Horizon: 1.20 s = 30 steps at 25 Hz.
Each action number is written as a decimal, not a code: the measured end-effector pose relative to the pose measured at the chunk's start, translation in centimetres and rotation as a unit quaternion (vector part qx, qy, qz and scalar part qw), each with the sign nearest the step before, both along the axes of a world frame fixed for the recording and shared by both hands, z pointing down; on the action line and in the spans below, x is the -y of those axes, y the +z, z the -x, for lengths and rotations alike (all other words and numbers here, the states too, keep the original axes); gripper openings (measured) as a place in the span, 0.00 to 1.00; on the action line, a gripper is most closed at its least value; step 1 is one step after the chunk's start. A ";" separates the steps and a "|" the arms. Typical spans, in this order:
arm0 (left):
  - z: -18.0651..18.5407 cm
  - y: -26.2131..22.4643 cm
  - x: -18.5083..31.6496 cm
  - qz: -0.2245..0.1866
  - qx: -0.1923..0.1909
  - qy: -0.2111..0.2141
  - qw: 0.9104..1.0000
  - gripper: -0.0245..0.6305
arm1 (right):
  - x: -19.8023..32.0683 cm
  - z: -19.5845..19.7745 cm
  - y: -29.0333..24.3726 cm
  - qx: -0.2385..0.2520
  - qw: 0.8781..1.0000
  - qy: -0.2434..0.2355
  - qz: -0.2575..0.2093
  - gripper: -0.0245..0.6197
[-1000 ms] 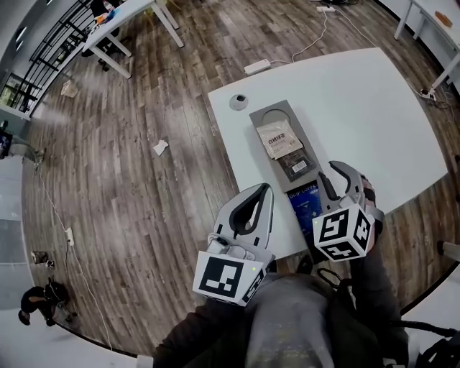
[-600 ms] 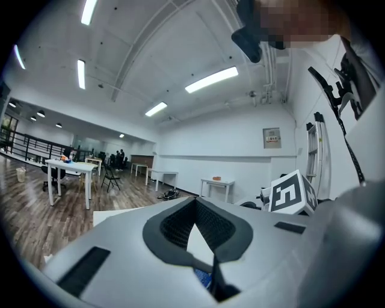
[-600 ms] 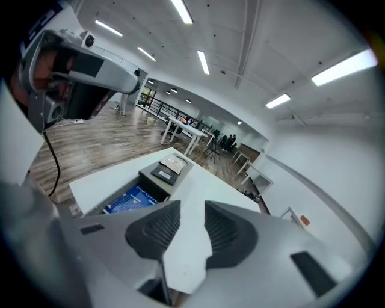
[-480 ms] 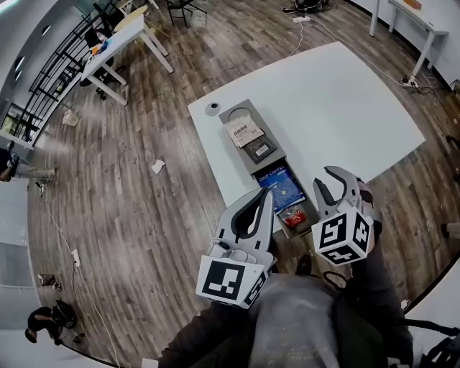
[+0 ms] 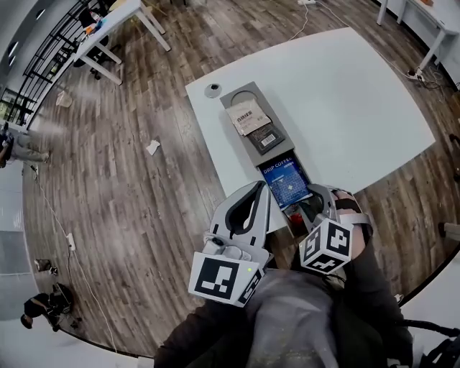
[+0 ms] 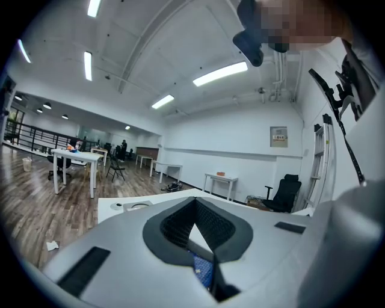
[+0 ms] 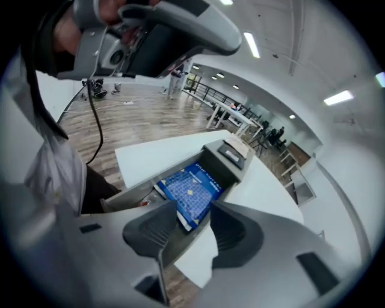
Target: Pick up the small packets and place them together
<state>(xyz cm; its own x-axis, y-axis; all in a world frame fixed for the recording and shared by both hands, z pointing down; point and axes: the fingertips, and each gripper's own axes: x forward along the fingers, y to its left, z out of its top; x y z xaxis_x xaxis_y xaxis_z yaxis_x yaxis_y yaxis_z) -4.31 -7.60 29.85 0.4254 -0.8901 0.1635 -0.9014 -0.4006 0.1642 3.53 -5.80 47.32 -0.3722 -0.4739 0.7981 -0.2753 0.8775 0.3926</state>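
A long grey tray (image 5: 237,95) lies on the white table (image 5: 345,100). At its far end lie a white packet (image 5: 249,117) and a dark packet (image 5: 266,139). Nearer me, a blue drip-coffee packet (image 5: 287,183) lies in a sunken compartment, with a small red packet (image 5: 297,213) below it. My right gripper (image 5: 316,198) hovers over the tray's near end; its jaws are opening. In the right gripper view (image 7: 194,210) the blue packet (image 7: 191,187) shows in the gap, not pressed. My left gripper (image 5: 265,188) is shut and holds nothing, left of the tray over the table's edge; the left gripper view (image 6: 194,201) shows it too.
A small round grey disc (image 5: 213,90) sits on the table beyond the tray. The table's near edge (image 5: 215,180) runs just left of the tray, with wooden floor (image 5: 122,180) below. Other tables (image 5: 118,18) stand far off.
My right gripper has swung left and down over the tray's near end, and its jaws stand wider. The near compartment with the blue packet has come into view. The left gripper has barely moved.
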 end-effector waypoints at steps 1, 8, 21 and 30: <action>0.7 0.3 0.4 0.005 -0.002 -0.006 1.000 0.04 | -0.3 0.3 0.9 -0.014 1.000 -0.013 0.011 0.30; 5.1 3.1 3.3 0.035 -0.018 -0.037 0.999 0.04 | -0.2 2.3 5.2 -0.091 0.992 -0.077 0.040 0.39; 5.4 3.7 3.9 0.037 -0.031 -0.034 0.998 0.04 | 2.5 3.5 2.6 -0.071 0.995 -0.060 -0.016 0.11; 1.4 -0.6 0.0 -0.013 -0.018 -0.016 1.000 0.04 | -0.4 1.4 -3.8 0.056 0.998 -0.002 -0.021 0.09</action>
<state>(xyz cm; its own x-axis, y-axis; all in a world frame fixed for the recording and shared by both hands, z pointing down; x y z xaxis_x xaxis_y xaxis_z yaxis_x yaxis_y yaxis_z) -5.76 -7.58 29.23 0.4015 -0.9073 0.1245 -0.9077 -0.3762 0.1860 2.09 -5.37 43.55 -0.4605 -0.5041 0.7307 -0.3161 0.8623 0.3957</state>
